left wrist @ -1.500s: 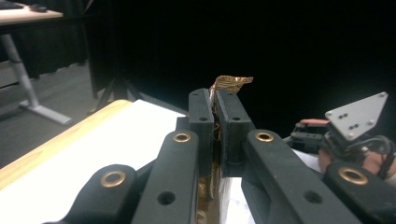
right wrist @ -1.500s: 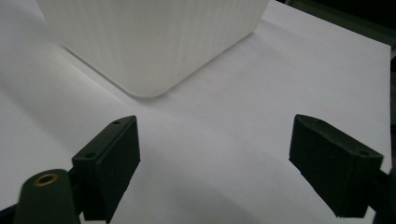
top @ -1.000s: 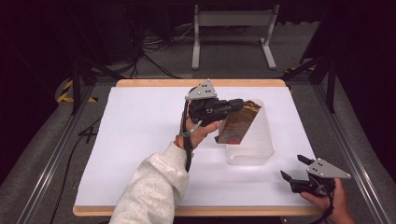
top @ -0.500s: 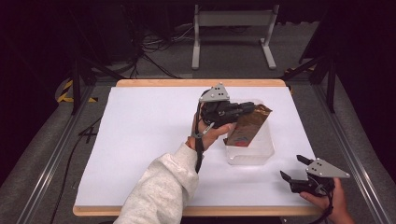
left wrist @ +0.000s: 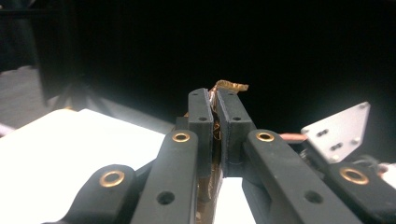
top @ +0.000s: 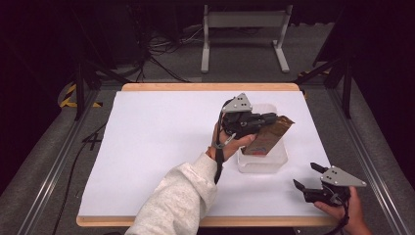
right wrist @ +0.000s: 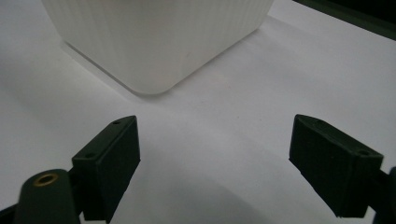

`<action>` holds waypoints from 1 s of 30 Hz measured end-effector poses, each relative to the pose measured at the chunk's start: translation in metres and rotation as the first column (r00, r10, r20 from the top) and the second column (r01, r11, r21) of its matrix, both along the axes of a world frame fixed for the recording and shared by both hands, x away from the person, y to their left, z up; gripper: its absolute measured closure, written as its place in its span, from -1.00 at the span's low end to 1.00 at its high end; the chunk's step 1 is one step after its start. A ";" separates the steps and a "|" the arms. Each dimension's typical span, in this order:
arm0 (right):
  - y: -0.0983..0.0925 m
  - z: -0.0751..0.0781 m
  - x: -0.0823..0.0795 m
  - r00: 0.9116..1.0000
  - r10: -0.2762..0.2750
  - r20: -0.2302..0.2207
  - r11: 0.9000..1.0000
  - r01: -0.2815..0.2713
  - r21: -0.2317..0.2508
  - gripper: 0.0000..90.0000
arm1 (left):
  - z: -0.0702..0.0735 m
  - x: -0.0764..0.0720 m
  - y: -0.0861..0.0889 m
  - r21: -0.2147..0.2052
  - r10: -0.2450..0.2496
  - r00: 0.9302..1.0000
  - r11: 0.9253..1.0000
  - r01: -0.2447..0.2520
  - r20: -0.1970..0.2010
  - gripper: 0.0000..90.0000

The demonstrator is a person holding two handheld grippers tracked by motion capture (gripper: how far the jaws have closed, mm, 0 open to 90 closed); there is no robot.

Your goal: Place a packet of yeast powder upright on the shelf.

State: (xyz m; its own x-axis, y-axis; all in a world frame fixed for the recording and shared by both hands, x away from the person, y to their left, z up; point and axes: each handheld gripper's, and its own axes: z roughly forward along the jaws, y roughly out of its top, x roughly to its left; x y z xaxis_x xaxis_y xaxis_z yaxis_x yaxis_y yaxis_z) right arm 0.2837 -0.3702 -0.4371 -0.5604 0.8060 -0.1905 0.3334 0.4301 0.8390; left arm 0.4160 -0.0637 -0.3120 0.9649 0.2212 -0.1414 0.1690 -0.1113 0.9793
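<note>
A brown foil snack packet (top: 270, 136) hangs tilted over a clear plastic tub (top: 276, 161) at the table's middle right, its lower end inside the tub. My left gripper (top: 266, 119) is shut on the packet's upper part. In the left gripper view the two jaws stand pressed together with a crumpled gold edge of the packet (left wrist: 229, 87) sticking up between them. My right gripper (top: 305, 176) rests open near the front right corner of the table. In the right gripper view its jaws stand wide apart over bare white table, with the tub's ribbed wall (right wrist: 159, 37) just ahead.
The white table (top: 156, 147) has a wooden rim along its front and back edges. A metal stand (top: 243, 29) and cables lie on the floor beyond the table. The left half of the tabletop holds nothing.
My left gripper has carried the packet to the right and a little forward, from the tub's left rim to over the tub. The right gripper has stayed put.
</note>
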 end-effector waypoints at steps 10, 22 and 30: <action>0.001 0.000 0.000 1.000 0.003 0.004 1.000 -0.003 -0.001 -0.63 | -0.024 0.002 0.006 -0.011 -0.007 0.999 1.000 0.007 -0.049 0.90; 0.002 -0.001 0.001 1.000 0.006 0.002 1.000 -0.006 -0.006 -0.62 | -0.039 0.001 0.019 0.024 0.015 0.998 1.000 -0.013 -0.055 0.90; 0.003 -0.001 0.001 1.000 0.007 -0.003 1.000 -0.007 -0.005 -0.62 | -0.046 0.003 0.026 0.011 0.017 0.997 1.000 -0.016 -0.069 0.90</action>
State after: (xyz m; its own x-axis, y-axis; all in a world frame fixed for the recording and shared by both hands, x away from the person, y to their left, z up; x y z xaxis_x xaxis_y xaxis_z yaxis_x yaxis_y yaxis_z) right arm 0.2842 -0.3670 -0.4380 -0.5665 0.8012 -0.1927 0.3332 0.4367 0.8356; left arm 0.4192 -0.0372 -0.3579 0.9492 0.2388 -0.2048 0.2378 -0.1185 0.9641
